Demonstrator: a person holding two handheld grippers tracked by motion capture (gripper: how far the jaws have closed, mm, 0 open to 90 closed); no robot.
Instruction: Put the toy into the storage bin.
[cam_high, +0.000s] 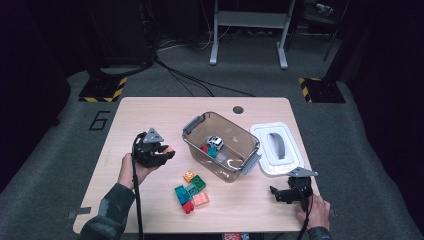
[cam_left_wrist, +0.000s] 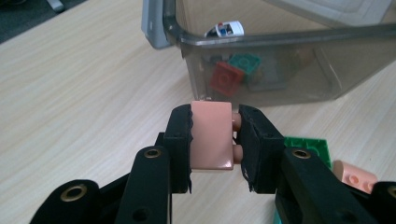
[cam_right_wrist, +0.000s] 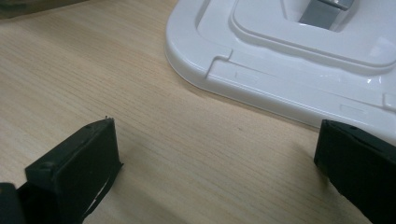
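My left gripper (cam_left_wrist: 215, 140) is shut on a pink brick (cam_left_wrist: 212, 135), held above the table short of the clear bin (cam_left_wrist: 289, 37). In the high view the left gripper (cam_high: 165, 152) hangs left of the clear bin (cam_high: 192, 142), the pink brick (cam_high: 169, 149) showing at its tip. Inside the bin lie a red brick (cam_left_wrist: 226, 78), a teal brick (cam_left_wrist: 246, 63) and a small white toy car (cam_high: 215, 142). My right gripper (cam_high: 276, 193) rests low at the table's front right, jaws wide apart with nothing between them, just short of the white lid (cam_right_wrist: 280, 60).
Several loose bricks (cam_high: 191, 192) lie in a cluster on the table in front of the bin. The white lid (cam_high: 276, 147) with its grey handle lies right of the bin. Bare wood stretches left of my left gripper.
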